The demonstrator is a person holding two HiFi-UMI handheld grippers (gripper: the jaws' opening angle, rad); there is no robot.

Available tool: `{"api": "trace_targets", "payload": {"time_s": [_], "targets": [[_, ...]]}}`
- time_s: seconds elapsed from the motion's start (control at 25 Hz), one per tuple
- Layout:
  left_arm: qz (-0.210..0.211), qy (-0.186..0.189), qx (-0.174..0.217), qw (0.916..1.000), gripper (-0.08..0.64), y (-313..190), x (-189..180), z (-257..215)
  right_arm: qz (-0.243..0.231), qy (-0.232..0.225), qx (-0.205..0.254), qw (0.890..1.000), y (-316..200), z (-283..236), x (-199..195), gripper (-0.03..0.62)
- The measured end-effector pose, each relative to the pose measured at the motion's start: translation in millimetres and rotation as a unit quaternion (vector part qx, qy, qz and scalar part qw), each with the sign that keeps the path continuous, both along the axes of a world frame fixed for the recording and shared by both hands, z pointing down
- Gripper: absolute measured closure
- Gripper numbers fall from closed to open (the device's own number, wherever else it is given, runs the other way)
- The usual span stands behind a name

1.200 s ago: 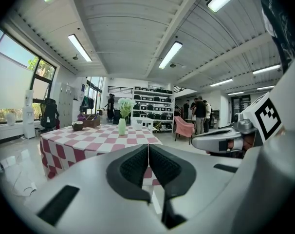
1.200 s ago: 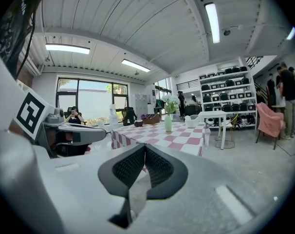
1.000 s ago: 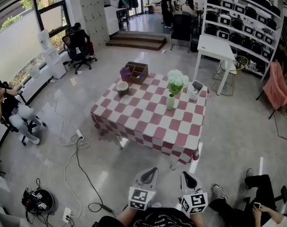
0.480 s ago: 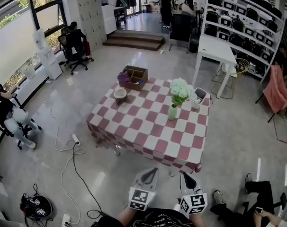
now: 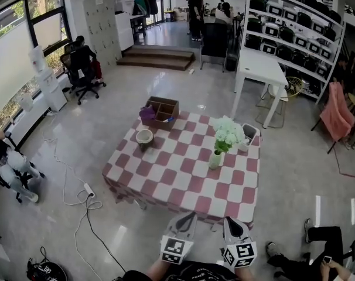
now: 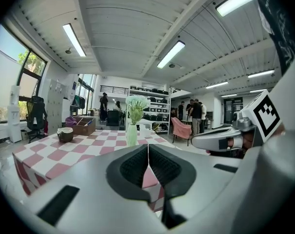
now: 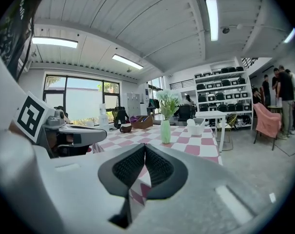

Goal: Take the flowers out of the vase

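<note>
Left tool (image 5: 188,217) and right tool (image 5: 230,221) are both clamped shut, empty. Flowers (image 5: 227,134) are sat in the vase (image 5: 215,160) on the counter (image 5: 166,180), well apart. Jaws should be opened early, stems gripped low.

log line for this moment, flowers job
stage: pre-grasp | left gripper: shut, empty | right gripper: shut, empty | flowers: in vase | vase: upright on table, untouched

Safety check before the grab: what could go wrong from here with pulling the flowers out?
The slim vase, top-heavy under its big flowers, could tip when they are pulled. The left hand-held gripper and right hand-held gripper are shut, so they may knock it unless opened first.
</note>
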State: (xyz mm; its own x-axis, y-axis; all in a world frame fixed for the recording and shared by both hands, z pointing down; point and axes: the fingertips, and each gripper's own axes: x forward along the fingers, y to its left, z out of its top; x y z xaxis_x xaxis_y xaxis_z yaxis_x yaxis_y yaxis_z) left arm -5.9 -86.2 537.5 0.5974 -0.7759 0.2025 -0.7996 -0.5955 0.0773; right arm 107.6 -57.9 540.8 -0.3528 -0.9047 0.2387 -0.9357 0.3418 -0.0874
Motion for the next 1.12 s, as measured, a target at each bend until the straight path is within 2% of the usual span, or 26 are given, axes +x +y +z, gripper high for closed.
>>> {"api": "trace_targets", "payload": {"time_s": [0.56, 1.12], "targets": [[0.068, 0.006, 0.015, 0.9975, 0.546, -85.1, -16.5, -5.9, 0.073, -0.009, 0.014, 0.997, -70.8, -0.8, -20.1, 0.586], [0.069, 0.011, -0.002, 0.9975, 0.546, -108.4, -37.9, 7.7, 0.089, -0.016, 0.002, 0.996, -88.7, 4.4, -32.3, 0.584]]}}
